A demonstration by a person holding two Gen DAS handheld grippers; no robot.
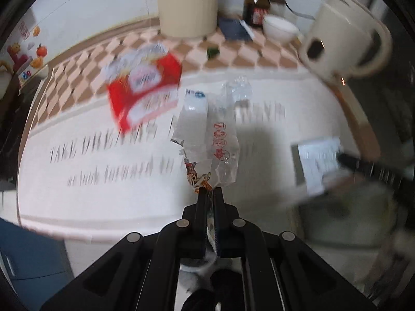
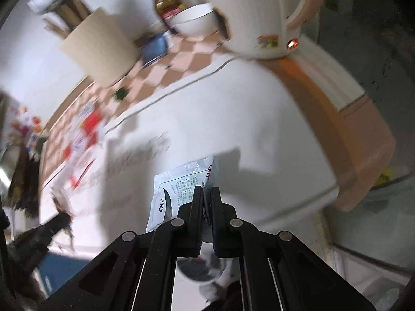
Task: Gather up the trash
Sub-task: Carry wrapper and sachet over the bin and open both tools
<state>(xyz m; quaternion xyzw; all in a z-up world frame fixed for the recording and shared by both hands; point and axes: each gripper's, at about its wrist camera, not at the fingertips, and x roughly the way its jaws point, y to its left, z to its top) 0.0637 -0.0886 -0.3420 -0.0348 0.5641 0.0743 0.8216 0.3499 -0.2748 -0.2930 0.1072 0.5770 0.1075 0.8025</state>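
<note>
My left gripper [image 1: 212,191] is shut on a clear plastic wrapper [image 1: 207,140] with red print, held above the white tablecloth [image 1: 103,194]. My right gripper [image 2: 207,190] is shut on a white printed sachet [image 2: 179,184], also above the cloth. The right gripper with its sachet shows at the right of the left wrist view [image 1: 321,160]. The left gripper shows blurred at the lower left of the right wrist view [image 2: 58,220]. A red and white packet [image 1: 145,88] lies on the table beyond the left gripper, and shows blurred in the right wrist view [image 2: 85,134].
A cream bin [image 1: 188,2] stands at the back on the checkered strip. A dark bottle [image 1: 256,7], a white bowl [image 1: 280,27], a blue booklet [image 1: 234,28] and a cream kettle [image 1: 345,36] stand at the back right. The table edge [image 2: 363,171] falls away on the right.
</note>
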